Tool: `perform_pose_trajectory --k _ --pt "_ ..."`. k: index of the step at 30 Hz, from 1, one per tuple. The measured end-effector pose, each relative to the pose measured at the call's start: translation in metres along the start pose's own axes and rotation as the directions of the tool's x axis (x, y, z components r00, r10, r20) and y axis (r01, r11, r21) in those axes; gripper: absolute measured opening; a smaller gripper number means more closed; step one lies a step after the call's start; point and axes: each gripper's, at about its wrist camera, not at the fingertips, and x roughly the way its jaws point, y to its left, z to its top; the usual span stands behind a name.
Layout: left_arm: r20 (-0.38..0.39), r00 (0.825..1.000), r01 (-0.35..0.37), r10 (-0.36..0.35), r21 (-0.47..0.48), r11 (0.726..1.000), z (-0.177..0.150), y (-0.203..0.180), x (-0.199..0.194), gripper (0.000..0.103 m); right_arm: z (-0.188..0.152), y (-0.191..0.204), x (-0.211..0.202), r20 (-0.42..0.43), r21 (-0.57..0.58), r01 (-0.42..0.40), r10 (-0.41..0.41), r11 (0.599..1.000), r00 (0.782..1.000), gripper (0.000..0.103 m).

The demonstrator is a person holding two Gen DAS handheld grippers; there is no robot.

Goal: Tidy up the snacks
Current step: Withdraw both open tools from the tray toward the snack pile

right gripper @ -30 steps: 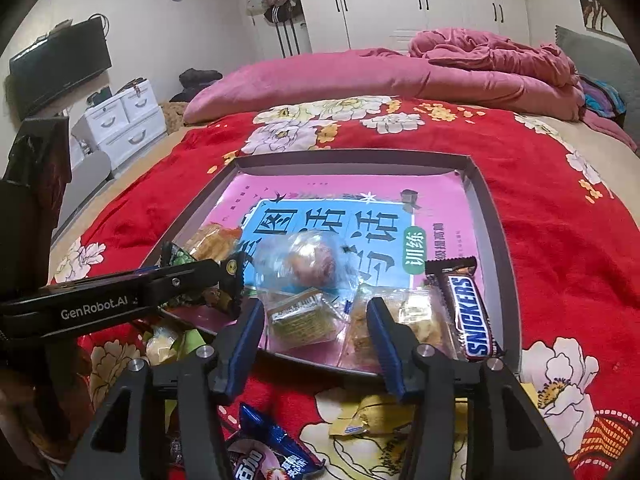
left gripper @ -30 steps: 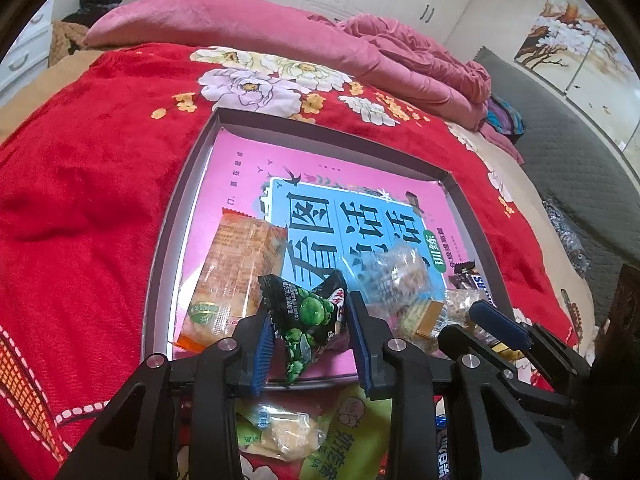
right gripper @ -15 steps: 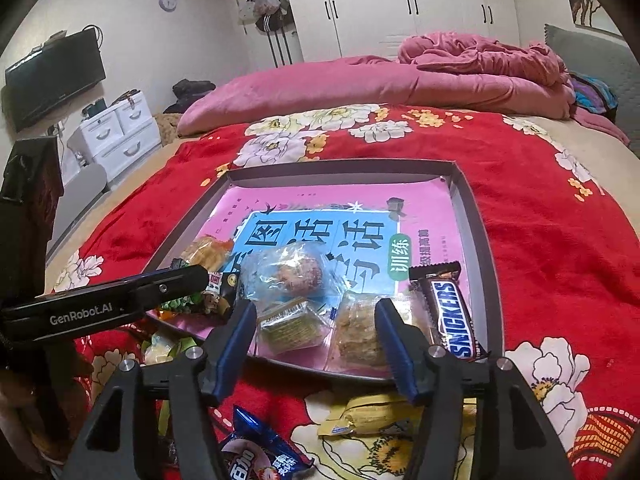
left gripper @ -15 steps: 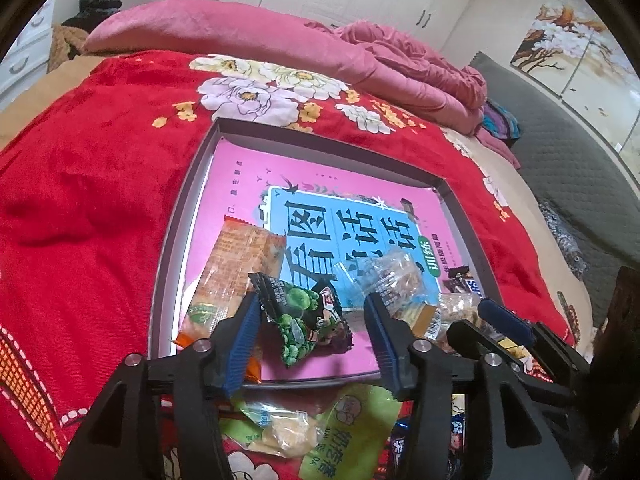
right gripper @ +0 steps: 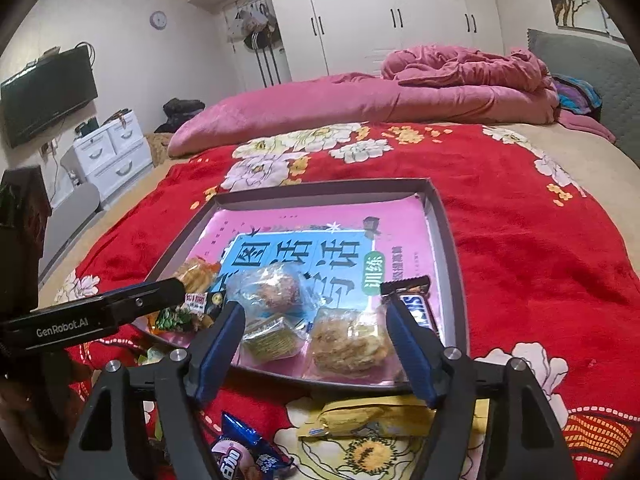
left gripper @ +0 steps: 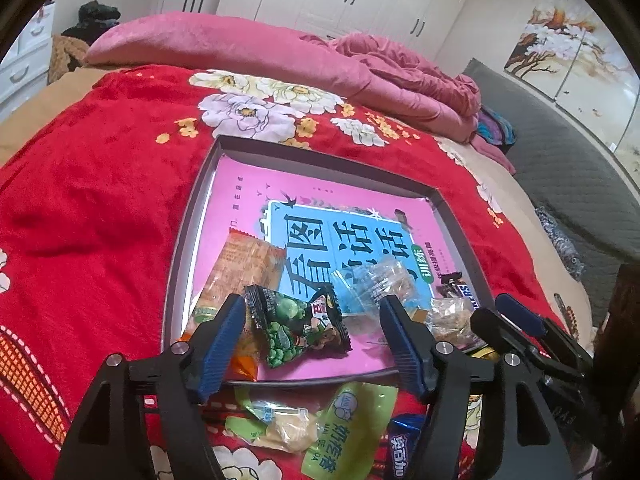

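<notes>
Left tongs [left gripper: 310,336] just opened wide, green pea packet [left gripper: 296,330] lying free between them in tray [left gripper: 192,216], near edge. Right tongs [right gripper: 314,342] likewise opened, empty. Several snacks in tray; yellow packet [right gripper: 372,416], blue packet [right gripper: 240,452] left on bed.

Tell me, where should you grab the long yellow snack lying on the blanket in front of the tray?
Probably across the middle of the yellow snack packet, coming down from above. It lies flat and sideways on the blanket, so its narrow width fits between the right tool's open jaws, and the tray wall stays clear.
</notes>
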Motion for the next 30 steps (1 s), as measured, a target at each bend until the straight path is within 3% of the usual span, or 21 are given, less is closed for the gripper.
perform_pose_trajectory --k 16,30 --pt "0.015 1.0 -0.006 0.006 -0.011 1.0 0.0 0.007 -0.009 0.075 0.002 -0.03 -0.014 0.03 0.097 0.032 -0.035 0.995 0.999 0.078" --pt "0.01 1.0 -0.016 0.016 0.014 1.0 -0.008 0.007 -0.021 0.076 -0.005 -0.026 -0.021 0.022 0.071 0.021 -0.023 0.997 1.0 0.079"
